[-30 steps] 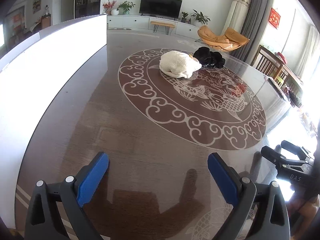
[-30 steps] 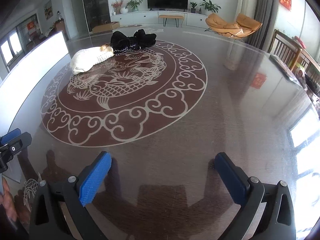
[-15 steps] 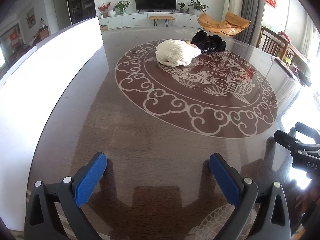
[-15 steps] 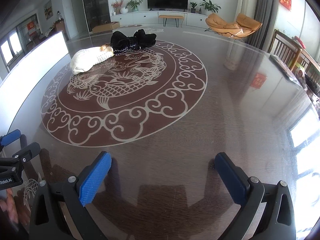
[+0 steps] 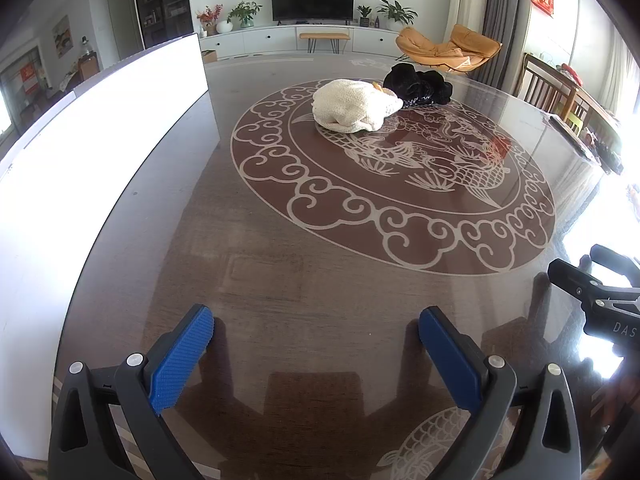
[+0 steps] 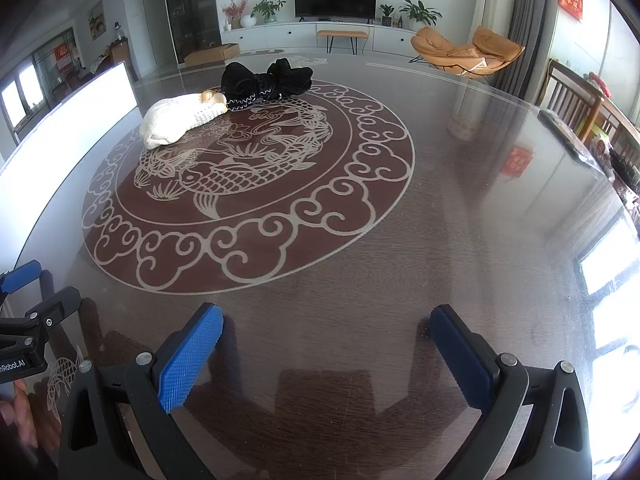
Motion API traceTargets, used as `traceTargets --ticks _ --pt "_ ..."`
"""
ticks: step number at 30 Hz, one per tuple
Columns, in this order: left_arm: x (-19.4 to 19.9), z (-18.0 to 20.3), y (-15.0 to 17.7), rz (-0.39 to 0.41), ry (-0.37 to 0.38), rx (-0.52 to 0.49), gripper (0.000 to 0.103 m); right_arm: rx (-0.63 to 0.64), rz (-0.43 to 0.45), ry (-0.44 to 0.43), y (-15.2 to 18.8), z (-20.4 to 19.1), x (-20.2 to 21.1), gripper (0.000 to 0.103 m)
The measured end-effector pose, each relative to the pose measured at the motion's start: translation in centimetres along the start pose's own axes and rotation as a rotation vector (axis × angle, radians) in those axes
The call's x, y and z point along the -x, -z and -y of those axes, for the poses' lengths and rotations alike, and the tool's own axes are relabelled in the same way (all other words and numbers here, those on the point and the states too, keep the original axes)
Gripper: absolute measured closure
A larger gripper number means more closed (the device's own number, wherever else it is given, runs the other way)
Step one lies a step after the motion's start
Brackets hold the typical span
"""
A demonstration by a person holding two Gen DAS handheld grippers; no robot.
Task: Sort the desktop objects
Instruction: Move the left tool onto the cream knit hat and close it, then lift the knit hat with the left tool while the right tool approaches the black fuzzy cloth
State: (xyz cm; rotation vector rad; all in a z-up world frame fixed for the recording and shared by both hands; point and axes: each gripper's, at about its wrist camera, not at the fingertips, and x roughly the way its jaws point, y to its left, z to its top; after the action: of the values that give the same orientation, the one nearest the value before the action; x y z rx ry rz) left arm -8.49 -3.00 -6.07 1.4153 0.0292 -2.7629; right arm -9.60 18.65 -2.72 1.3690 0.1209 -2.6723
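both tongs wide open, empty, low over near edge of glossy desk point(image 5: 248, 272): left tongs point(image 5: 316, 336), right tongs point(image 6: 326, 330). cream knit item point(image 5: 354, 106) and black fabric item point(image 5: 418, 84) lie touching at far side of round medallion point(image 6: 248, 184). white board point(image 5: 80, 148) on left.

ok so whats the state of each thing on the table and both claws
left claw: open, empty, above the table
right claw: open, empty, above the table
cream knit bundle: lying bunched up on the table
black fabric bundle: lying crumpled behind it, seems to touch it
white board: standing upright along the table's left side
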Motion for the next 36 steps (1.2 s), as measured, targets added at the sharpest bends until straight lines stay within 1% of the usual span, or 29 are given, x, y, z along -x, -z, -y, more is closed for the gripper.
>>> traceTargets --ticks 7,9,11,14,16,17,18,20,21,22,25,27,28,29,30,31,32,34,36 --pt "0.0 0.0 0.0 -0.001 0.0 -0.002 0.0 0.0 0.0 0.0 0.0 0.0 0.0 0.0" --pt "-0.3 0.0 -0.6 -0.014 0.024 -0.029 0.0 0.0 0.0 0.0 0.0 0.0 0.0 0.0" --pt "-1.3 0.3 -2.1 -0.038 0.073 -0.108 0.0 0.0 0.0 0.0 0.0 0.0 0.0 0.0" --pt "-3.6 0.3 -5.6 -0.079 0.135 -0.211 0.0 0.0 0.0 0.0 0.0 0.0 0.0 0.0" --pt "-5.3 0.1 -8.1 -0.077 0.129 -0.247 0.0 0.0 0.0 0.0 0.0 0.0 0.0 0.0" --pt "-6.2 0.0 -9.3 -0.081 0.127 -0.247 0.0 0.0 0.0 0.0 0.0 0.0 0.0 0.0" --pt "-7.1 -0.1 -10.6 -0.092 0.145 -0.24 0.0 0.0 0.0 0.0 0.0 0.0 0.0 0.0" --pt "-8.4 -0.1 -12.8 -0.105 0.214 -0.21 0.0 0.0 0.0 0.0 0.0 0.0 0.0 0.0" --pt "-8.9 0.0 -13.9 -0.101 0.237 -0.19 0.0 0.0 0.0 0.0 0.0 0.0 0.0 0.0" --pt "-9.2 0.1 -15.0 -0.083 0.241 -0.171 0.0 0.0 0.0 0.0 0.0 0.0 0.0 0.0" --pt "-10.0 0.7 -17.6 -0.032 0.22 -0.122 0.0 0.0 0.0 0.0 0.0 0.0 0.0 0.0" --pt "-11.4 1.3 -18.5 -0.052 0.222 -0.107 0.0 0.0 0.0 0.0 0.0 0.0 0.0 0.0" --pt "-12.0 1.6 -18.6 -0.064 0.218 -0.115 0.0 0.0 0.0 0.0 0.0 0.0 0.0 0.0" --pt "-12.2 1.9 -18.4 -0.053 0.195 -0.133 0.004 0.0 0.0 0.0 0.0 0.0 0.0 0.0" --pt "-11.9 2.0 -18.0 -0.014 0.169 -0.154 0.029 0.0 0.0 0.0 0.0 0.0 0.0 0.0" --pt "-11.4 2.0 -17.6 0.015 0.131 -0.161 0.041 0.0 0.0 0.0 0.0 0.0 0.0 0.0" --pt "-11.0 1.7 -17.1 0.024 0.111 -0.151 0.05 0.0 -0.001 0.004 0.0 0.0 0.0 0.0" --pt "-9.9 0.1 -15.8 0.042 0.122 -0.091 0.051 0.0 0.0 0.006 0.0 0.0 0.0 0.0" --pt "-8.6 -1.7 -13.6 0.05 0.055 -0.052 0.051 0.0 -0.001 0.006 0.1 0.0 0.0 0.0"
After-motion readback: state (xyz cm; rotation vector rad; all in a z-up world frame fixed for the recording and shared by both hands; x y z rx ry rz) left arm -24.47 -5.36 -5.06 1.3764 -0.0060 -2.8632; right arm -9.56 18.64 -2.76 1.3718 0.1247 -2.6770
